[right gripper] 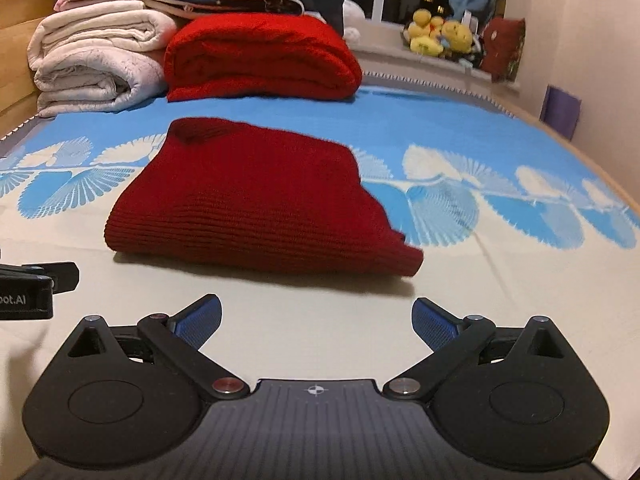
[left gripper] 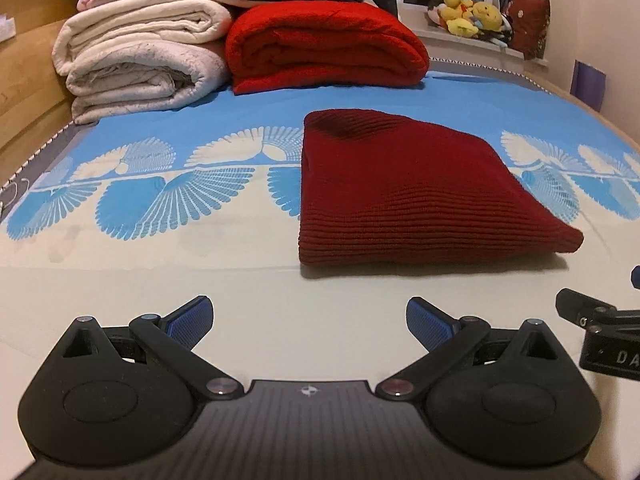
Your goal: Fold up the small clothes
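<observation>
Left gripper [left gripper: 310, 322], left wrist view: jaws apart, nothing between them; dark red knit garment [left gripper: 404, 200] lies folded right of centre on the bedsheet [left gripper: 160, 264], apart from the pads. Risk: a one-layer pinch would drag the fold open.

Right gripper [right gripper: 316, 320], right wrist view: jaws wide, empty; garment at centre left. Bright red blanket [right gripper: 260, 56] and white quilts [right gripper: 96, 64] stacked upper left; plush toys [right gripper: 440, 36] on the windowsill, upper right.

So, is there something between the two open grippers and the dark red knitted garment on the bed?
Nothing visible: only bare bedsheet lies between the left gripper, the right gripper and the folded garment. The blankets sit behind it.
</observation>
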{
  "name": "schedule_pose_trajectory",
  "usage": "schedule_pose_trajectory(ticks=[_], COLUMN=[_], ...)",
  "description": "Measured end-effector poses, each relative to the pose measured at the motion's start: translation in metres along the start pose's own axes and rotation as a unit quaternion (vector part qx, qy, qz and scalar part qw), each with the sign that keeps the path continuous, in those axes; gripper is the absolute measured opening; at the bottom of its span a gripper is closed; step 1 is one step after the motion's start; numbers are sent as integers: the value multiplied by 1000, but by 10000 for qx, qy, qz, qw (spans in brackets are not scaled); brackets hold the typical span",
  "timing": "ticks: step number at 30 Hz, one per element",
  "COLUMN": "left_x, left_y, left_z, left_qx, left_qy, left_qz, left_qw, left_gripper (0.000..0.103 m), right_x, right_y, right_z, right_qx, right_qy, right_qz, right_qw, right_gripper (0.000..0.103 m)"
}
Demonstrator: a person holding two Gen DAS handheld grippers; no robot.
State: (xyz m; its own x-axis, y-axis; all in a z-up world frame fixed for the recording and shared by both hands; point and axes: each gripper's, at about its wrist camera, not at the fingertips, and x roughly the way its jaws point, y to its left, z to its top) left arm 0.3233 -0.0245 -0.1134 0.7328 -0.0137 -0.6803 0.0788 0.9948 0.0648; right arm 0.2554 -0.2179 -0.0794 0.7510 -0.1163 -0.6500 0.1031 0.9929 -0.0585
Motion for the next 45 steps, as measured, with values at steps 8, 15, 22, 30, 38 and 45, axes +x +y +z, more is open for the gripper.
schedule_pose_trajectory(ticks=[8, 15, 22, 30, 38, 45], left_x=[3, 4, 3, 3, 4, 5], left_y=[-11, -16, -18, -20, -24, -26], left_z=[-2, -3, -3, -4, -4, -4], left_qx=[153, 214, 307, 332, 329, 320], left_qy=[15, -22, -70, -54, -36, -20], left_qz=[-83, -85, -60, -26, -57, -67], left_qw=[9998, 9997, 9995, 9994, 9994, 9995], left_gripper=[103, 103, 103, 103, 103, 103], right_x=[-3, -3, -2, -2, -2, -2], right_y=[-4, -5, -4, -2, -3, -2], right_z=[-2, -4, -4, -5, -6, -6], right_qx=[47, -5, -37, -50, -65, -69], right_qy=[1, 42, 64, 92, 119, 122], right_qz=[-3, 14, 30, 58, 95, 100], right_qw=[10000, 10000, 10000, 9999, 9999, 9999], right_gripper=[101, 101, 101, 101, 101, 101])
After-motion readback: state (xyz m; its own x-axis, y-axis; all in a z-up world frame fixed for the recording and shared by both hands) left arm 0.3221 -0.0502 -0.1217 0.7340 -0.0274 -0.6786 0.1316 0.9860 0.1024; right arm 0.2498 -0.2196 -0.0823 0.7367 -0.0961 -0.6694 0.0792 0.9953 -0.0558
